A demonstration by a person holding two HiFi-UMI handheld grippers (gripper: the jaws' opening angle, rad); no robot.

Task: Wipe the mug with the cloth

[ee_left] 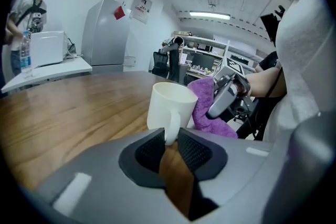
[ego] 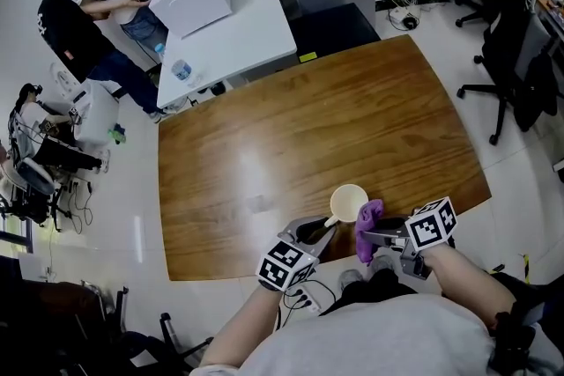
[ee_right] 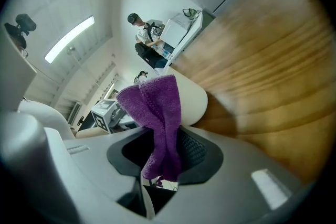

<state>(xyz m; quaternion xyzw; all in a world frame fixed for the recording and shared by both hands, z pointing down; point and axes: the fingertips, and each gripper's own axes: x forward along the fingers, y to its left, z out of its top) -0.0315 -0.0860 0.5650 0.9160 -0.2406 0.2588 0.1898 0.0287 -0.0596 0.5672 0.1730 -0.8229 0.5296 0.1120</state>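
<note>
The mug [ego: 349,202] is upright with its mouth facing up and its long axis vertical, over the near edge of the wooden table [ego: 308,119], just in front of the person; its handle points back toward the left gripper [ego: 319,229] (its base is hidden, so I cannot tell whether it rests on the wood). The person's forearms reach forward from the bottom of the head view and converge on the mug, both grippers angled down. The left gripper's jaws stand partly closed with the handle pinched between the pads. The right gripper [ego: 374,235] comes in from the right, rolled to one side. Its jaws are clamped on a bunched purple cloth [ego: 368,227], whose free end lies against the mug's right side. Beyond the wooden table stands a white table [ego: 256,31] carrying a white box and a water bottle [ego: 181,70], with two people [ego: 84,9] beside it at the upper left. Black office chairs [ego: 511,48] stand on the pale floor [ego: 106,216] at the right.
</note>
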